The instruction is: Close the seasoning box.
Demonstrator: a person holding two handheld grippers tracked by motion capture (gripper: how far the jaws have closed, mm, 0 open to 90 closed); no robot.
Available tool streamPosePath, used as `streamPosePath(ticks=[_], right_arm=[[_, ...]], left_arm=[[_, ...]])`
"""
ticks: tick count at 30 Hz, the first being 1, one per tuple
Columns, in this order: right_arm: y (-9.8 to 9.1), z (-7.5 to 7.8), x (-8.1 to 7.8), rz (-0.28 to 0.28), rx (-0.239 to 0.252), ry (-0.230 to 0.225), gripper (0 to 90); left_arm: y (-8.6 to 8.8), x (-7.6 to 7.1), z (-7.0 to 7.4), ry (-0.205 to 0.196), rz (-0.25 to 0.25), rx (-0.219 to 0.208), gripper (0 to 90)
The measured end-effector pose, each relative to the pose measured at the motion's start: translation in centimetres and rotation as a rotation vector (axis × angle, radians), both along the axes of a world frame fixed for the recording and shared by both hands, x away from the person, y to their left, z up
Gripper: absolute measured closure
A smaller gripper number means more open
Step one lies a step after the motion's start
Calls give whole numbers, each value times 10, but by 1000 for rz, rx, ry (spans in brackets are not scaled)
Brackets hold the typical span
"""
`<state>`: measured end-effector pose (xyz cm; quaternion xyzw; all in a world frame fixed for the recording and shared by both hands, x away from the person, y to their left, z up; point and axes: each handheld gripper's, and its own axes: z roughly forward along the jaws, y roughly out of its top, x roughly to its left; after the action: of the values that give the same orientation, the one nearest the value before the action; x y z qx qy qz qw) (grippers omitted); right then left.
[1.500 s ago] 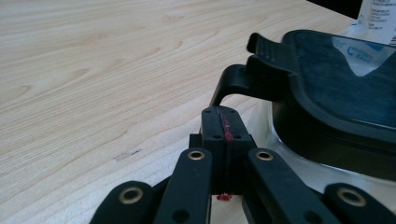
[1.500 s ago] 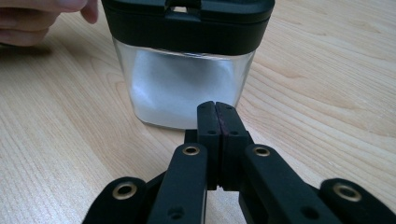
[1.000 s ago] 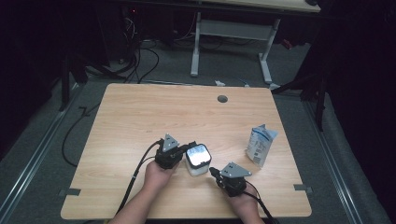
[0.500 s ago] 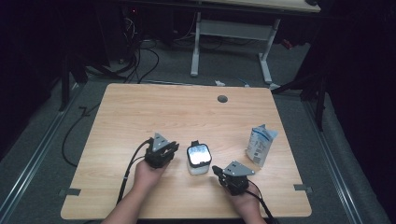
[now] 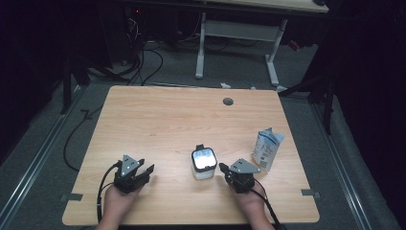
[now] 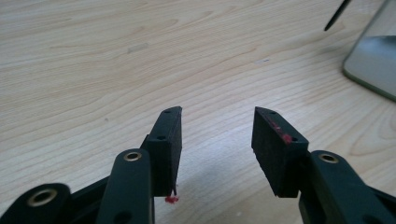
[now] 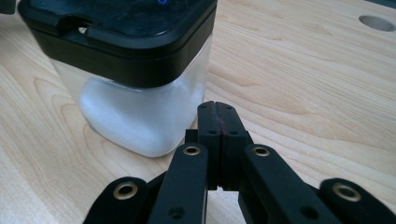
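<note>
Wood grain: pale tabletop [image 5: 158, 120] under everything, bare around both hands.
Right gripper [image 5: 224, 168]: nearest to the work, jaws clenched flat together with nothing between them – tip parked just beside the jar, not touching as far as can be told.
Reason for that hold: probably resting and waiting, kept low and close so the jar stays within short reach.
Left gripper [image 5: 147, 170]: well apart from the jar, toward the left front edge; jaws have just been opening and stand released, only bare wood in the gap.
Left pads [image 6: 170, 135]: a small red speck on each, empty otherwise.
Reason for that place: looks like a let-go and a pull away to the side – a judgement only.
Jar [image 5: 204, 163]: square, frosted walls, white powder or grains inside, black lid [image 7: 116, 28] seated on top; upright near the front middle of the table, between the two grippers.
Pouch [image 5: 267, 149]: white and blue, upright, beyond the right gripper toward the right edge, apart from the jar.
Cable hole [image 5: 228, 101]: far side of the tabletop.
Obstacles: none between either gripper and the jar.
</note>
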<state>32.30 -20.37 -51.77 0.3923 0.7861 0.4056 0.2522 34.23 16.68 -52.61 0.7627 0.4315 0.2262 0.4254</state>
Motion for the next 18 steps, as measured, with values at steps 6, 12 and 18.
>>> streamPosePath(ticks=[6, 12, 18], right_arm=[[3, -2, 2, 7, -7, 4, 898], [4, -1, 2, 11, -10, -3, 898], [8, -2, 1, 32, -12, -3, 899]], left_arm=[[0, 1, 0, -16, 5, -7, 528], [0, 1, 2, -16, 6, -16, 526], [2, 1, 1, -15, 11, -16, 525]])
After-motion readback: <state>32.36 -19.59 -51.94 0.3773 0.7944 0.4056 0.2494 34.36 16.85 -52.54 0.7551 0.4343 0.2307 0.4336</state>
